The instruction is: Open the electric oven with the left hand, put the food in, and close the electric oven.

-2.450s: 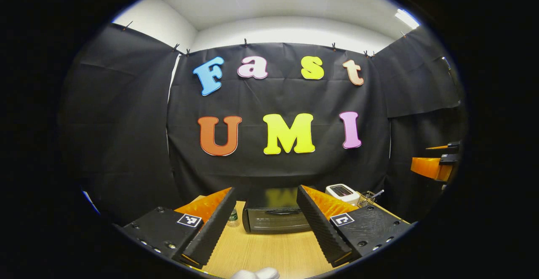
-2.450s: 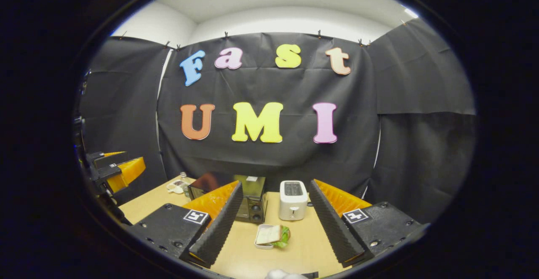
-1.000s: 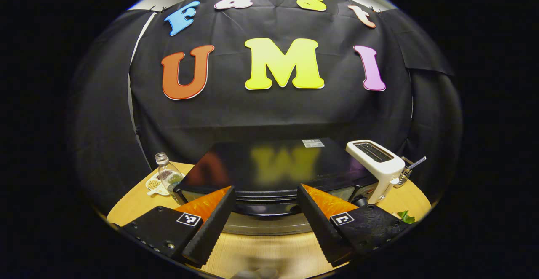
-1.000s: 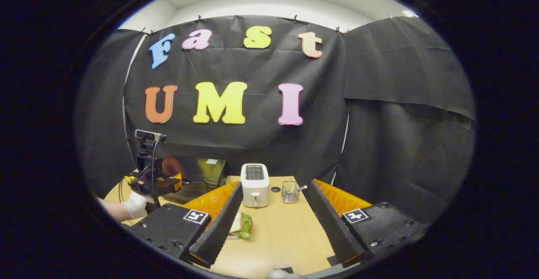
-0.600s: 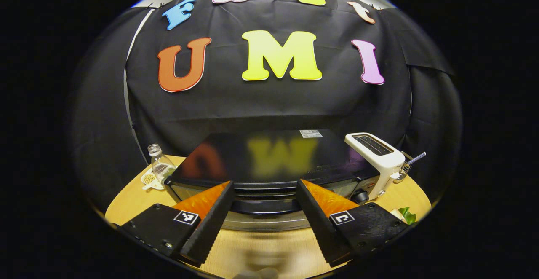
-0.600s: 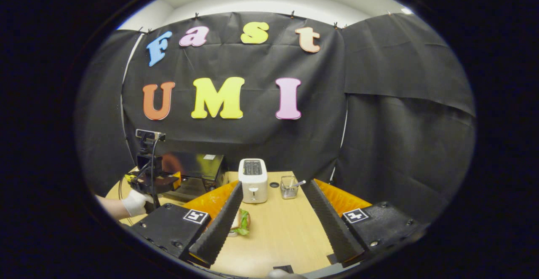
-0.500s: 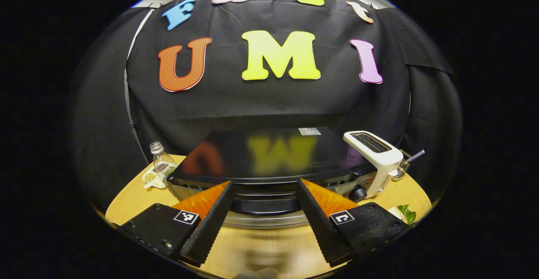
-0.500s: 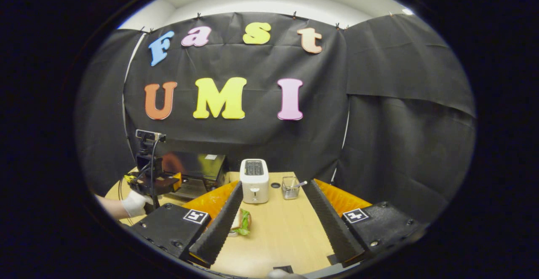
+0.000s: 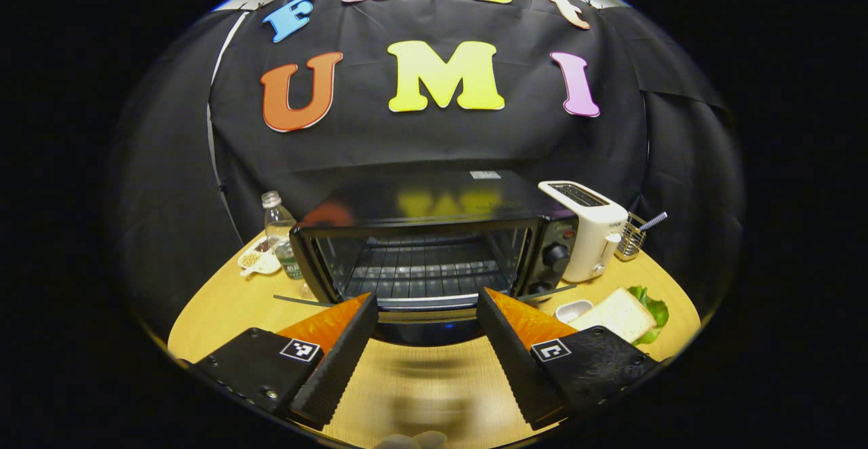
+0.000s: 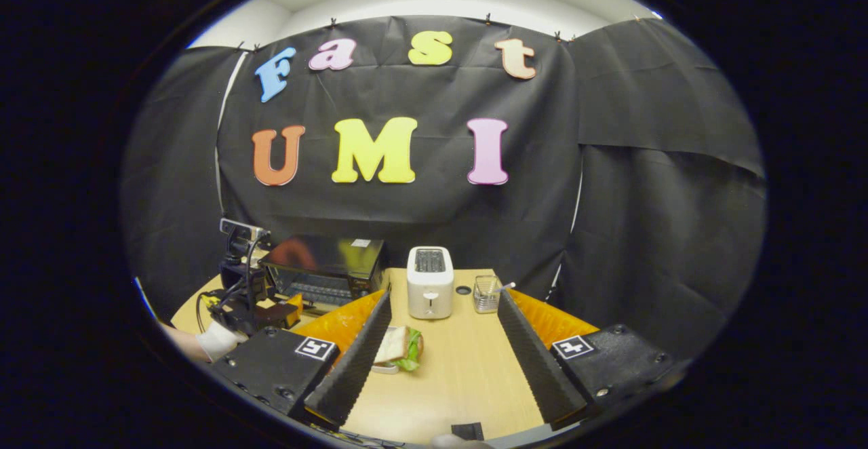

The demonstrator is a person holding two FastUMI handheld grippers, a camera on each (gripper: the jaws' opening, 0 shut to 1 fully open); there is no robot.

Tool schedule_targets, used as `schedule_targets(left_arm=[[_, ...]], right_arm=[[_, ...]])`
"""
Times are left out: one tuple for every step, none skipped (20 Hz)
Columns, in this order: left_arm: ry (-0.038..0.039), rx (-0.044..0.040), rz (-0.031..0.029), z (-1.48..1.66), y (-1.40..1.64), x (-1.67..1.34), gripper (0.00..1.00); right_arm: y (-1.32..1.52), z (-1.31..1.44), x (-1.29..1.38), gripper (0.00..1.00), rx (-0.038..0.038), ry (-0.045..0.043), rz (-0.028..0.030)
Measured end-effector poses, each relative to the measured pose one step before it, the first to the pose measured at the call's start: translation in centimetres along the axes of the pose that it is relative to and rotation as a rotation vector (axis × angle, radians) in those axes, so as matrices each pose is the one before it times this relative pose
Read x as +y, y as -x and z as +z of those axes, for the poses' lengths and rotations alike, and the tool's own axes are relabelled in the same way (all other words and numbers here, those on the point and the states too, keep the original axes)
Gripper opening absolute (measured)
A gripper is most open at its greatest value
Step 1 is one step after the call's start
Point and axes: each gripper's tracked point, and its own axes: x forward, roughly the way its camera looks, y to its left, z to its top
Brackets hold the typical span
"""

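Black oven sits dead ahead in the left gripper view, door dropped down toward me, wire rack exposed, cavity facing my camera. Its long axis runs side to side across the tabletop. My left claw is spread wide, nothing between the fingers; the door's front edge and handle lie in the gap, and I cannot tell if either finger touches them. Control knobs are on the oven's right end, white toaster just beside that end. Sandwich with lettuce lies to the right, on a small white dish, near my right finger. This view alone gives me the bottle and seed dish left of the oven.

Right gripper view: right claw also wide open and empty, above the tabletop. Sandwich sits beside its left finger, long side angled toward the toaster. Oven is far left, seen at an angle. From here I get the left gripper's body, a gloved hand on it, and a wire basket.
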Motion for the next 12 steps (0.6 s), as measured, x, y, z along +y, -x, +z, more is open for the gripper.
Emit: schedule_targets(left_arm=[[-0.00014, 0.01809, -0.00052, -1.009, 0.401, -0.013, 0.98], [-0.00283, 0.01661, -0.00077, -1.133, 0.406, -0.125, 0.98], [-0.00268, 0.02029, -0.00111, -1.102, 0.259, -0.124, 0.98], [-0.00189, 0.02225, -0.00134, -1.224, 0.405, -0.129, 0.98], [-0.00006, 0.02761, -0.00081, -1.254, 0.074, 0.043, 0.97], [0.00266, 0.03086, -0.00108, -1.452, -0.13, -0.112, 0.97], [0.00692, 0.0356, -0.00112, -1.333, -0.184, -0.145, 0.96], [0.00315, 0.02389, -0.00152, -1.024, -0.114, -0.024, 0.96], [0.00048, 0.02537, -0.00119, -0.958, -0.483, -0.106, 0.95], [-0.00278, 0.01439, -0.00116, -0.941, -0.29, -0.155, 0.95], [-0.01057, 0.0213, -0.00116, -0.8, -0.457, -0.118, 0.95], [-0.00942, 0.02462, -0.00025, -0.865, -0.362, -0.003, 0.94]], right_arm=[[0.179, -0.296, -0.125, 1.0, 0.00338, 0.00441, 0.00037], [0.18, -0.121, -0.127, 1.0, 0.00262, 0.00172, -0.00018], [0.15, -0.231, -0.158, 1.0, 0.00344, 0.00006, 0.00017], [0.187, -0.101, -0.081, 1.0, 0.00357, -0.00015, -0.00013], [0.02, -0.287, -0.122, 1.0, 0.00441, -0.00004, -0.00087], [0.026, -0.122, -0.009, 1.0, 0.00312, -0.00018, 0.00131], [0.018, -0.119, -0.111, 1.0, 0.00366, 0.00094, -0.00053], [0.067, -0.102, -0.056, 1.0, 0.00176, 0.0019, -0.00046], [0.097, -0.136, -0.15, 0.92, 0.00126, 0.00223, -0.00156], [0.071, -0.099, -0.097, 0.92, 0.00305, 0.00408, -0.00186], [0.007, -0.217, -0.14, 1.0, 0.00336, 0.0043, -0.00212], [-0.017, -0.146, -0.211, 0.92, 0.00327, 0.00297, -0.00403]])
